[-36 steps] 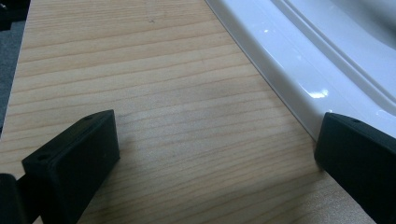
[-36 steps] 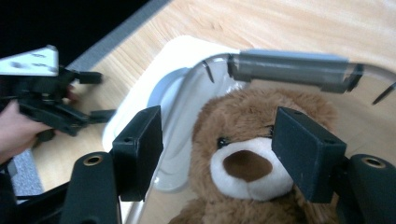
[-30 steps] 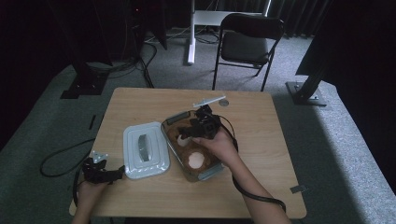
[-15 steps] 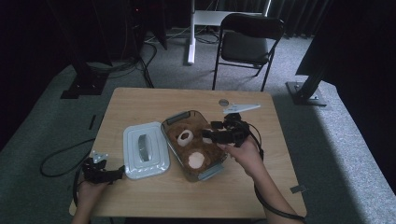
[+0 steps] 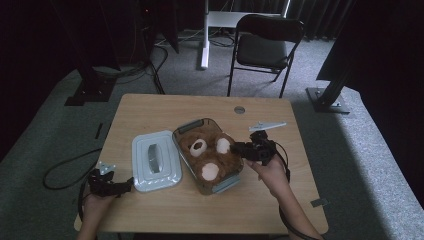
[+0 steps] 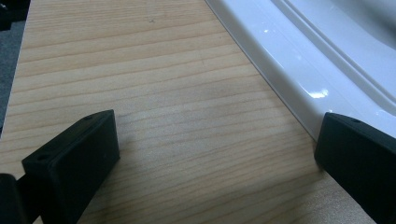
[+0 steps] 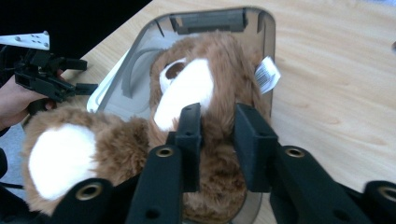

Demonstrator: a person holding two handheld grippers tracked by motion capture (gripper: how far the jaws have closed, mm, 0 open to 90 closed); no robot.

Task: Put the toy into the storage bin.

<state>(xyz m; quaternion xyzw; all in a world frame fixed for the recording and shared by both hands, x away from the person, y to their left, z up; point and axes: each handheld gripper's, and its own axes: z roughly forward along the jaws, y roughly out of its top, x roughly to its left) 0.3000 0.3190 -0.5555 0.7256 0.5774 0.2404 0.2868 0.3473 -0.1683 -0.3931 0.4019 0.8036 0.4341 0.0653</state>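
Observation:
A brown plush toy [image 5: 201, 159] with white patches lies in a clear container [image 5: 192, 125] at the table's middle. My right gripper [image 5: 238, 148] is at the container's right rim, pointing at the toy. In the right gripper view its jaws have just been closing and stand a narrow gap apart [image 7: 217, 126]. The plush toy [image 7: 201, 84] shows through that gap, and I see no pinch on the fur. A white lid [image 5: 152, 160] lies left of the container. My left gripper [image 5: 127, 184] rests open on the table with one jaw against the lid's edge [image 6: 299, 60].
The wooden table [image 5: 150, 110] has a small round cap [image 5: 239, 109] near its far edge. A white label [image 7: 267, 74] sticks out of the toy. A folding chair [image 5: 267, 47] and stand bases are on the carpet beyond the table.
My right gripper has moved from above the container to its right side and come lower, and its jaws have narrowed. The left gripper, lid and container have stayed put.

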